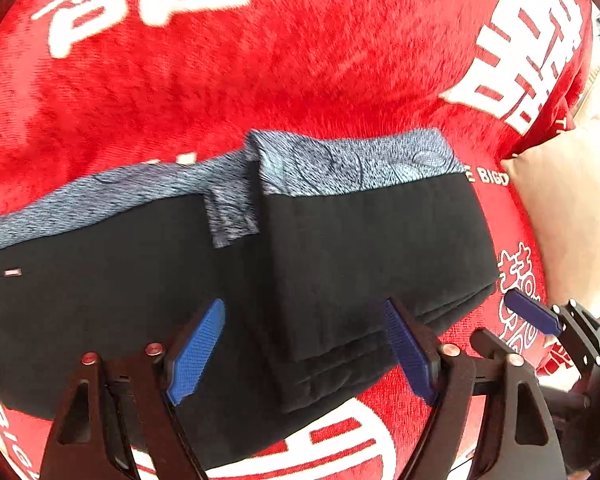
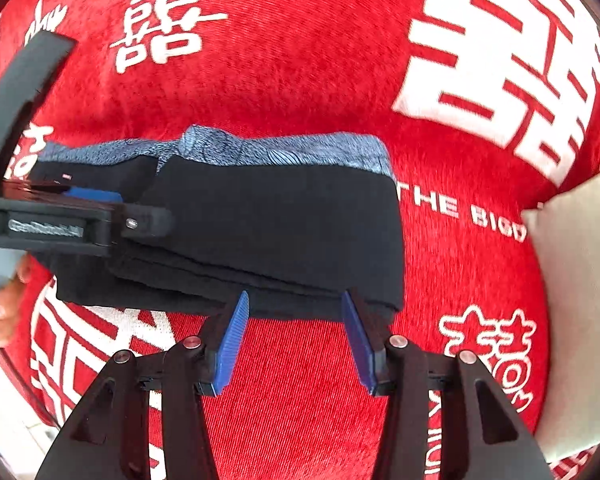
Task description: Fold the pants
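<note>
From my left wrist camera, the black pants with a blue-grey patterned lining lie folded on the red plush cloth with white characters. My left gripper hangs over them, jaws partly open, gripping nothing.

From the right wrist camera, my right gripper sits at the fold's near edge, jaws half open, empty. A cream cushion lies right.
</note>
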Demonstrator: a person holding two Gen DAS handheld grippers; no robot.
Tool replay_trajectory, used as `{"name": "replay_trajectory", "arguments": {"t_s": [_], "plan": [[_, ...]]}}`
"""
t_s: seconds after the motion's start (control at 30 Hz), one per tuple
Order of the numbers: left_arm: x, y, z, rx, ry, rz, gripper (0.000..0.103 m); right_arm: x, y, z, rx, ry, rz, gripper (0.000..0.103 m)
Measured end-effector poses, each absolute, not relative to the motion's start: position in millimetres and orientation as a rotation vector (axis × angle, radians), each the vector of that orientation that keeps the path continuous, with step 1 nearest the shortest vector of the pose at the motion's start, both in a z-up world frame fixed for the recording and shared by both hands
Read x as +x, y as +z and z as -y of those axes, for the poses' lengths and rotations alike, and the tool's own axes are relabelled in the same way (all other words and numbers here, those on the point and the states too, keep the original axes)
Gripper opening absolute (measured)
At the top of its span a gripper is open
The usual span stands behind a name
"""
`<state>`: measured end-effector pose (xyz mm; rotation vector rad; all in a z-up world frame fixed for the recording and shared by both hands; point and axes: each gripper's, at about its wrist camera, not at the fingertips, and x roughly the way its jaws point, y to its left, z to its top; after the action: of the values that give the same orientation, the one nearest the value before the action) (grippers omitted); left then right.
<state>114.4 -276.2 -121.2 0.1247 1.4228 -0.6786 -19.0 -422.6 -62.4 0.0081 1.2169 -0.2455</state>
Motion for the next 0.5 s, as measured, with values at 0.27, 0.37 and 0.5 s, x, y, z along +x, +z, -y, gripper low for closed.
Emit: {"name": "replay_trajectory", "arguments": {"t_s": [0.27, 0.37, 0.5], "plan": [[100.6, -89.0, 281.1, 0.158, -0.754, -1.406, 0.013, -33.6, -54.3, 451.4, 0.162, -0.277, -1.213, 0.049], [90.0, -110.6, 269.6, 0.214, -0.717, -1.447, 0.006, -40.2, -51.7, 457.6, 0.169, -0.285, -1.214, 0.049], [79.7, -130.3, 253.6, 0.149, -0.703, -1.442, 0.006, -45.5, -67.3, 459.2, 0.198, -0.279, -1.258, 0.049]]}}
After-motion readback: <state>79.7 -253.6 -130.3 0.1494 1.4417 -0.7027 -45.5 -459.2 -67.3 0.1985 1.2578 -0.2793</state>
